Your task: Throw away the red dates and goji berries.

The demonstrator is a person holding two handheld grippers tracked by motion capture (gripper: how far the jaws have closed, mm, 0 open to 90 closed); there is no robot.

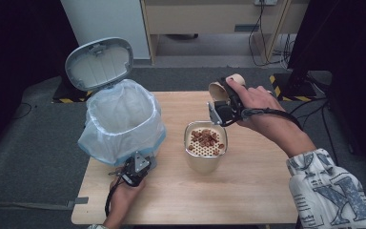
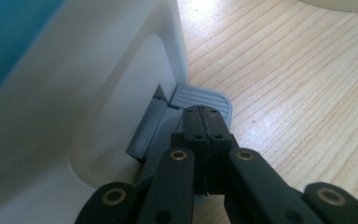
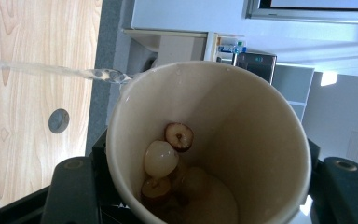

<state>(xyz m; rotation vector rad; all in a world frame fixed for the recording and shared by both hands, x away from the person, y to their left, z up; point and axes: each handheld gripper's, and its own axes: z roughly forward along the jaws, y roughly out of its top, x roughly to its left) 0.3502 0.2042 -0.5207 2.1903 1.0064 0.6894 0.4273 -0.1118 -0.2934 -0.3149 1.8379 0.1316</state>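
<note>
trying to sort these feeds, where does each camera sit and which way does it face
High view: above the table, looking down on the white lined pedal bin; both hands show.
Left gripper view: on the left gripper, facing the bin's grey pedal.
Right gripper view: on the right gripper, into the tilted beige paper cup.
Shared: wooden table.

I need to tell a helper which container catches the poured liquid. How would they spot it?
On the wooden table, look right of the bag-lined pedal bin. The cream canister stands there alone, below the tilted paper cup; its perforated strainer top holding reddish-brown fruit pieces marks it out.
</note>
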